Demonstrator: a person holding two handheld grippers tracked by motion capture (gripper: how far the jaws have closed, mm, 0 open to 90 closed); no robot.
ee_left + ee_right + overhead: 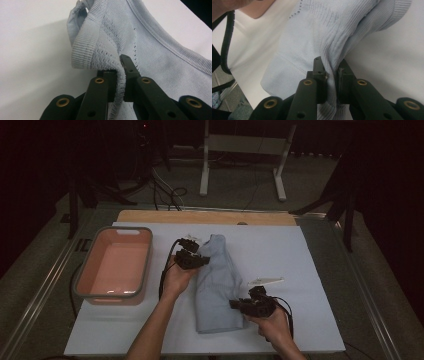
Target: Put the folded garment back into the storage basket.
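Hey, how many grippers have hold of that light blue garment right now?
2. The left gripper pinches the light blue garment at its far left edge; the right gripper pinches its near right edge.

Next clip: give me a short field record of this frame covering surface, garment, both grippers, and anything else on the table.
surface: white table cover over a wooden board
garment: pale blue knit top, lying folded lengthwise near the middle
left gripper: shut on the top's left edge by the ribbed band
right gripper: shut on the top's right edge near the person's end
basin: pink basin with grey rim, left of the top
other: white hanger, right of the top
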